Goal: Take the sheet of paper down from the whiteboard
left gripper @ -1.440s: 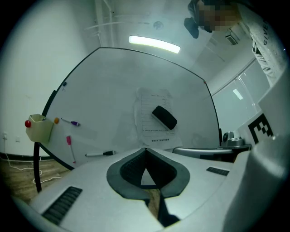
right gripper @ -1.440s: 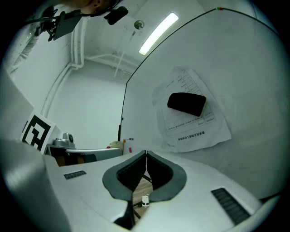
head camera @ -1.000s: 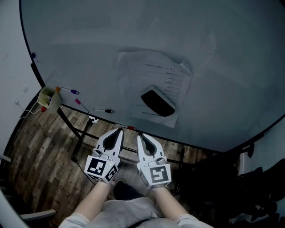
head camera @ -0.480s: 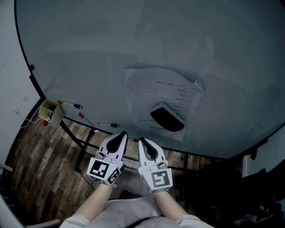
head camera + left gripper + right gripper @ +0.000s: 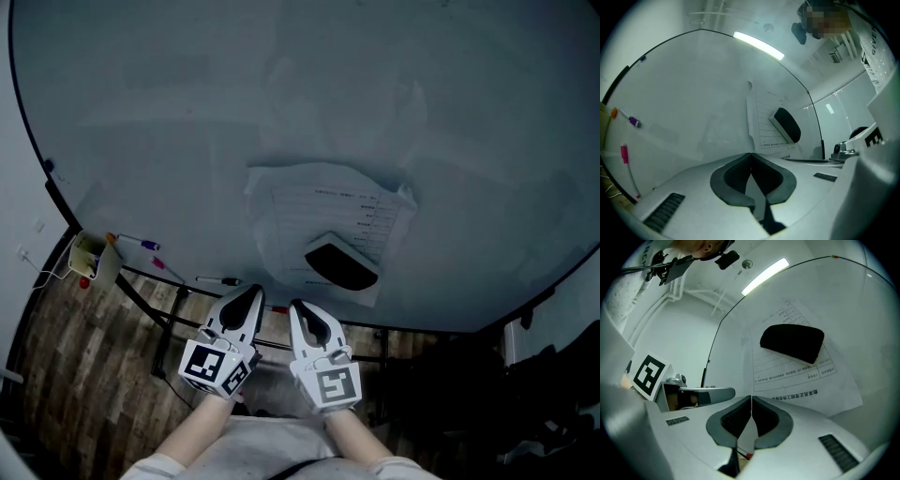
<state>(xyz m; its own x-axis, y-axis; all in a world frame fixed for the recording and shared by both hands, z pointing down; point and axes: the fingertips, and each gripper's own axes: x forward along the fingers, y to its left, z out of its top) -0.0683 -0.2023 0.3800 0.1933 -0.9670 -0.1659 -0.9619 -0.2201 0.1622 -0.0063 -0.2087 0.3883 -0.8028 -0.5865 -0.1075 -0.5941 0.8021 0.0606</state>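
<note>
1. Currently the sheet of paper (image 5: 323, 225) hangs on the whiteboard (image 5: 169, 112), with a black eraser (image 5: 342, 265) sitting over its lower part
2. The left gripper (image 5: 253, 294) has its jaws pressed together on nothing, below the sheet and apart from it
3. The right gripper (image 5: 296, 307) is likewise closed and empty, just beside the left one
4. A marker (image 5: 217, 280) lies at the whiteboard's lower edge

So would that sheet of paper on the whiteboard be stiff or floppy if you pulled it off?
Probably floppy: the sheet of paper looks rumpled, its edges lifting off the whiteboard. It seems light, apparently pinned only by the black block on it, so tugging could tear it.
</note>
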